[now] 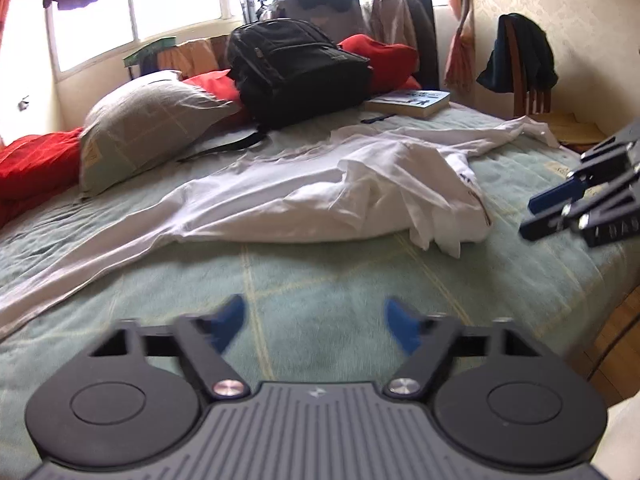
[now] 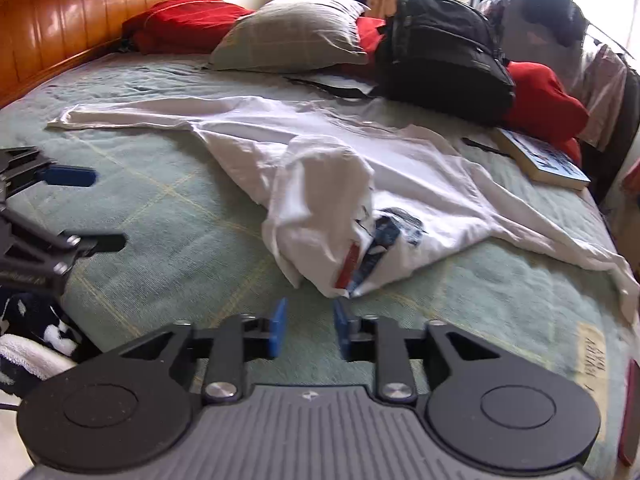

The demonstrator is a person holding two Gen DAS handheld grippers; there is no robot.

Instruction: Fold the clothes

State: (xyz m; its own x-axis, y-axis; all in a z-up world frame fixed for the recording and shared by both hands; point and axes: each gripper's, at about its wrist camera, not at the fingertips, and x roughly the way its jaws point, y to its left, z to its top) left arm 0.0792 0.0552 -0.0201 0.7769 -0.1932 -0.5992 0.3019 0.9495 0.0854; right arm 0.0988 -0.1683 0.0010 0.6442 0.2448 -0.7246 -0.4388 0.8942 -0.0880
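Note:
A white long-sleeved shirt lies crumpled on the green bedcover, its sleeves stretched out to both sides. In the right wrist view the shirt has a bunched fold over a blue and red print. My left gripper hovers open above bare bedcover, short of the shirt's near edge, with nothing between its blue fingertips. My right gripper is open with a narrower gap, just in front of the shirt's printed corner and not touching it. Each gripper shows in the other view: the right gripper and the left gripper.
A black backpack, a grey pillow, red bedding and a book lie along the bed's far side. A chair draped with dark clothing stands by the far corner. A wooden headboard bounds one end.

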